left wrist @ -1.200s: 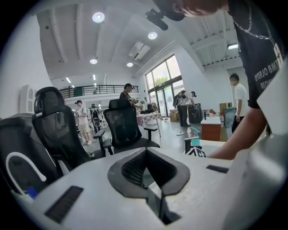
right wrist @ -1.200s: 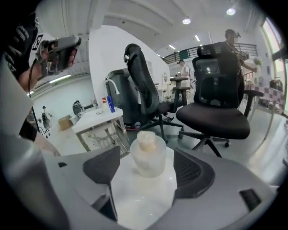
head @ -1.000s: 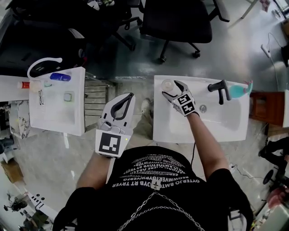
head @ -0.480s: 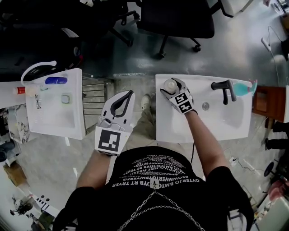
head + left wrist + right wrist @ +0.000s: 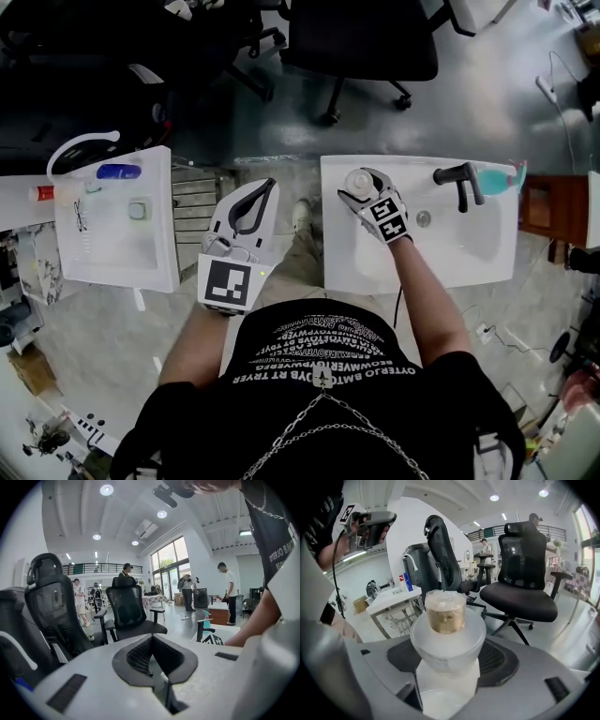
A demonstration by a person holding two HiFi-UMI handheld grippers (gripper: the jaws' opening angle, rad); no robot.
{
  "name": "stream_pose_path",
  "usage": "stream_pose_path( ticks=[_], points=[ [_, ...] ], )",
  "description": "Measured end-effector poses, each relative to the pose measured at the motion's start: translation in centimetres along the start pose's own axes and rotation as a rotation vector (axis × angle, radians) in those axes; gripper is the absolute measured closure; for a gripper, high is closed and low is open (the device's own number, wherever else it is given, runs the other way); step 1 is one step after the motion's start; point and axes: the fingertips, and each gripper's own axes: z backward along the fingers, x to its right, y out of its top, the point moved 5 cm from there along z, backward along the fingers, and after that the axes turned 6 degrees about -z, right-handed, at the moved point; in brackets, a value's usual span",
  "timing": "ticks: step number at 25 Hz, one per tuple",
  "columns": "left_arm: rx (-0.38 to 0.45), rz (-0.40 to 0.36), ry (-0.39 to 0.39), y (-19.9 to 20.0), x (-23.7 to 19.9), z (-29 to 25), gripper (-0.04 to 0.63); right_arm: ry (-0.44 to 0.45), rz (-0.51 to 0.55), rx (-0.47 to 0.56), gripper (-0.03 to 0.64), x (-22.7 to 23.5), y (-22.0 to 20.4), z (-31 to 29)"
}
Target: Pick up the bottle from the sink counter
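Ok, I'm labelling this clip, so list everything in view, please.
bottle: one, white with clear cap, far left corner of right sink
left sink: one, white, beside the right one
faucet: one, black, back of right sink
teal item: one, beside the faucet
blue tube: one, back of left sink
chairs: at least two, black, beyond the sinks
left tool: white, shut, empty, between the sinks
right tool: white, shut on the bottle

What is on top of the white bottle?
A clear cap with something gold inside it. The lower part of the bottle cannot be seen, because the right gripper around it covers that.
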Motion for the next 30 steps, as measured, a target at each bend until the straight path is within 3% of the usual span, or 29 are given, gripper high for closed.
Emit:
stream_pose_path(
  ticks=[9,21,30],
  points=[
    [0.03,-0.049,-0.017,2.2,1.4,0.7,0.591,-0.017,0.003,0.031,0.281,-1.2,4.7,7.6],
    [0.081,-0.061,-0.035,5.3,4.2,0.6,0.591,0.029,0.033,0.076,0.281,-4.5,11.7,19.5],
    [0.093,-0.084,-0.04,6.8,6.7,2.9,0.591,0.039,0.098,0.056,0.281,-7.1,12.8,25.4]
  ],
)
